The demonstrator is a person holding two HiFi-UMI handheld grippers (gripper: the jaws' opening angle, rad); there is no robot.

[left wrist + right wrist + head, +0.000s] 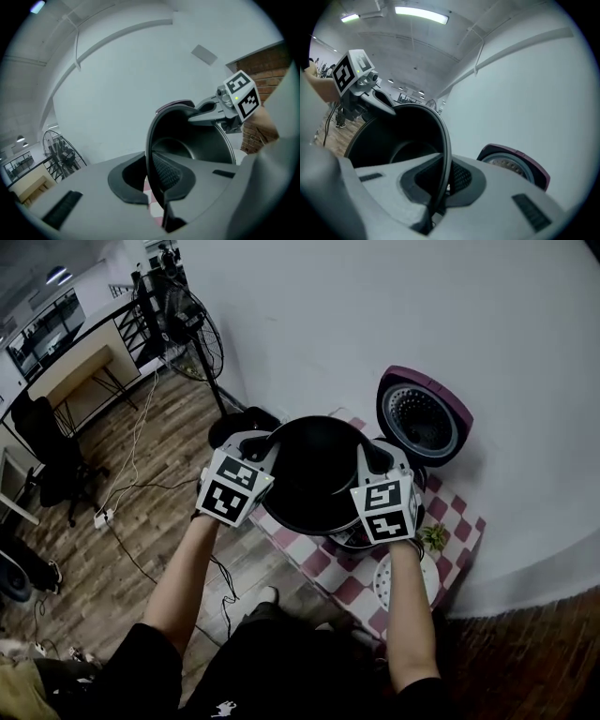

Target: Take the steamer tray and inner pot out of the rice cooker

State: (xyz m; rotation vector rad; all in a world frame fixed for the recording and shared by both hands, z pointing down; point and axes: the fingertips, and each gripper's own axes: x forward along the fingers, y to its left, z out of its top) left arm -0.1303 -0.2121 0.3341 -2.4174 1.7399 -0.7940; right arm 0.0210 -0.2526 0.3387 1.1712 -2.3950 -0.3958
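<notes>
The black inner pot (pixel 314 474) hangs in the air above the rice cooker, whose purple lid (pixel 422 418) stands open behind it. My left gripper (pixel 265 448) is shut on the pot's left rim, and my right gripper (pixel 373 457) is shut on its right rim. In the left gripper view the rim of the pot (pixel 197 145) runs between the jaws of my left gripper (pixel 152 185), with the right gripper (pixel 211 112) across it. In the right gripper view my right gripper (pixel 440 183) pinches the pot (pixel 393 140). A white perforated steamer tray (pixel 422 589) lies on the table.
The cooker stands on a small table with a red and white checked cloth (pixel 352 592) against a white wall. A little green plant (pixel 433 537) sits beside the tray. A standing fan (pixel 192 334), a desk, a chair (pixel 52 460) and floor cables lie to the left.
</notes>
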